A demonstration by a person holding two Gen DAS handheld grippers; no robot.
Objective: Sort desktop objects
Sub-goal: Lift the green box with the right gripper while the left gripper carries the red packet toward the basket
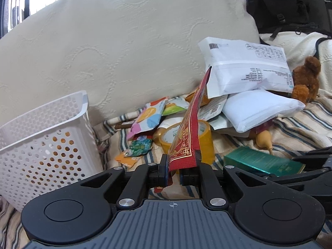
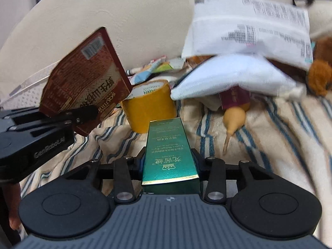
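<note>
The left gripper (image 1: 173, 171) pinches a red packet (image 1: 189, 132) (gold-patterned, standing tilted) in front of a yellow tape roll (image 1: 204, 139). A white perforated basket (image 1: 44, 137) stands left, possibly holding something orange.

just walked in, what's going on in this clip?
A person is sorting clutter on a striped blanket with two handheld grippers. The left gripper is shut on a flat red packet, holding it up on edge. The right gripper has a green box between its jaws; whether the pads are pressing on it isn't clear. A white perforated basket stands at the left. A yellow tape roll, white mailer bags, snack sachets and a brown plush toy lie unsorted.
</note>
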